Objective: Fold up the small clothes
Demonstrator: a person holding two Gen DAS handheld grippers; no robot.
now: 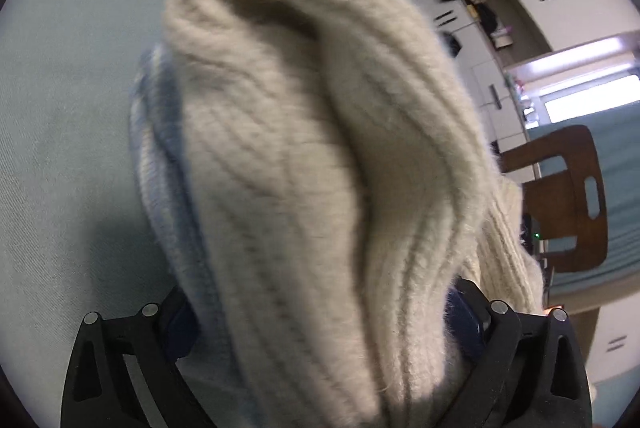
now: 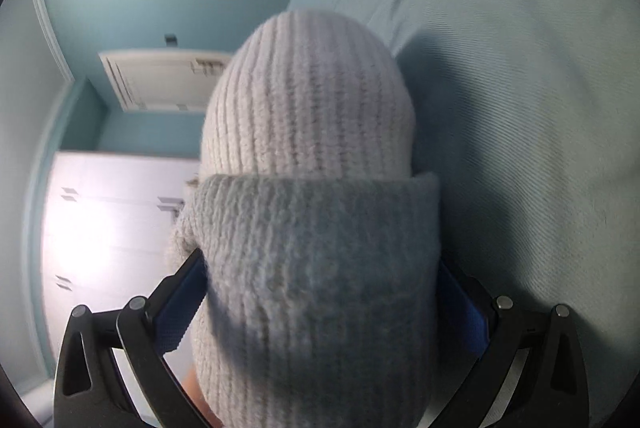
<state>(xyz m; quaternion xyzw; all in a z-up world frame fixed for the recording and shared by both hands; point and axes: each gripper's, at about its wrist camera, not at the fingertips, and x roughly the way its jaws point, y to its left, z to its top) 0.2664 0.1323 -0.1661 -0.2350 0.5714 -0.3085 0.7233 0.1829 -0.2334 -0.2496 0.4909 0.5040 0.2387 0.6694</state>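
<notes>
In the left wrist view, a fuzzy beige ribbed knit garment [image 1: 304, 156] with a pale blue knitted band [image 1: 160, 188] along its left edge is filling the middle of the frame, rising from the bottom centre up toward the top. The left gripper [image 1: 320, 340] is closing on it: the two black fingers with blue pads are standing at lower left and lower right, fairly wide apart, with the thick bundle of knit pressed between them. Behind the garment, a pale teal fabric surface [image 1: 60, 148] is spreading over the left half, and a brown wooden chair [image 1: 572, 196] is showing at the right edge.

The risk here, as I judge it, is that the bulky, soft knit is bunching unevenly, so a layer could be slipping out of the pinch and the fold could be going crooked.

In the right wrist view, the same kind of garment is showing as a light grey-beige ribbed knit [image 2: 308, 100] with a blue-grey cuff [image 2: 316, 252] doubled over it at the lower centre. The right gripper [image 2: 320, 300] is clamping this cuff, its blue pads [image 2: 180, 312] touching the knit on both sides, the jaws held partly open by the cloth's thickness. The teal fabric surface [image 2: 520, 108] is lying at the right; white cabinet doors [image 2: 112, 228] are glowing at the lower left.
</notes>
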